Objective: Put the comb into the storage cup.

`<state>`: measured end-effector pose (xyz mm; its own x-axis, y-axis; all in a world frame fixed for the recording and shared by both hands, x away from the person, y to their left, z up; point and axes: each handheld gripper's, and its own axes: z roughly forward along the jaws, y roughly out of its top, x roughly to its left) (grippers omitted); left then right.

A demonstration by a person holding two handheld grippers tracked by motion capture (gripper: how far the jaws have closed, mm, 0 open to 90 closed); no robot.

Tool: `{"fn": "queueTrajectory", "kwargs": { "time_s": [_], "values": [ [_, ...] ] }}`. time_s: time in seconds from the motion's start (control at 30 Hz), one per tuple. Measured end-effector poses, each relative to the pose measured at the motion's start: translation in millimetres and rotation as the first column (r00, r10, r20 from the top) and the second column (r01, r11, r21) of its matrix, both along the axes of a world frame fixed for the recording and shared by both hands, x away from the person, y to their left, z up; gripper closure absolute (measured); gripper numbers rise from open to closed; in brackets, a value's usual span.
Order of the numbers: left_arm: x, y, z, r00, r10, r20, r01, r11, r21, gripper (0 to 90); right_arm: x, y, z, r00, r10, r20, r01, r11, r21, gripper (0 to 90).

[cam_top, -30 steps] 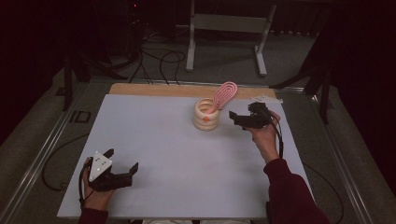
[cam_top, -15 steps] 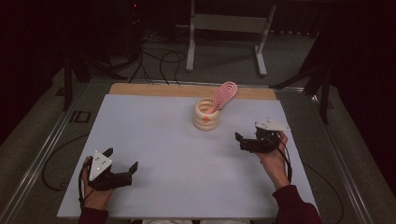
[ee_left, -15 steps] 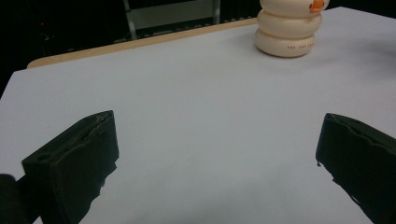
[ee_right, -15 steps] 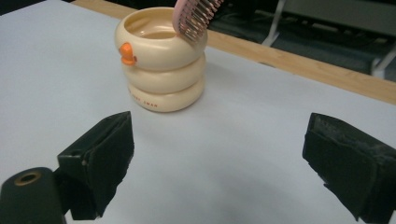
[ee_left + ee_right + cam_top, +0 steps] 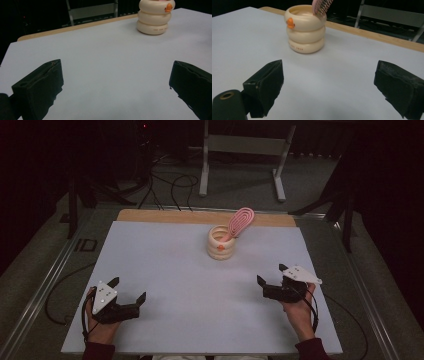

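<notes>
Comb (image 5: 240, 221) stands tilted in the cream ring-stacked cup (image 5: 221, 243) near the table's (image 5: 165, 270) far edge, so the placing looks done, with little left to do. Both tools rest well apart from it near the front edge, the right gripper (image 5: 270, 280) and the left gripper (image 5: 128, 289) each with jaws spread and empty. From the right gripper view the cup's orange duck beak (image 5: 290, 23) shows plainly, which the high view gives as a mere dot.
</notes>
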<state>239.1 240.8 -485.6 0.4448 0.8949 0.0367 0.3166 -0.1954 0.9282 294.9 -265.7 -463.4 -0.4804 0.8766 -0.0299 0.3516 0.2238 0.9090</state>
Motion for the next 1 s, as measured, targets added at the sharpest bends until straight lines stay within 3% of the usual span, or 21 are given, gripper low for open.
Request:
{"fn": "queueTrajectory", "kwargs": {
  "time_s": [0.27,0.8,1.0],
  "values": [
    [-0.7,-0.3,1.5,1.0000,-0.004,0.009,0.004,1.0000,0.003,0.1,-16.4,-12.6,-15.6,0.9999,-0.011,0.008,0.010,0.999,0.042,9.0],
    [-3.2,5.1,1.8,0.9997,0.012,0.020,-0.012,0.9999,-0.012,0.1,-37.9,-28.8,-22.6,0.9992,-0.025,0.033,0.021,0.995,0.103,8.7],
    [-3.3,5.3,0.7,0.9998,0.013,0.018,-0.012,0.9999,-0.007,0.1,-43.3,-26.3,-24.0,0.9991,-0.017,0.040,0.013,0.995,0.097,8.7]
  ]
}}
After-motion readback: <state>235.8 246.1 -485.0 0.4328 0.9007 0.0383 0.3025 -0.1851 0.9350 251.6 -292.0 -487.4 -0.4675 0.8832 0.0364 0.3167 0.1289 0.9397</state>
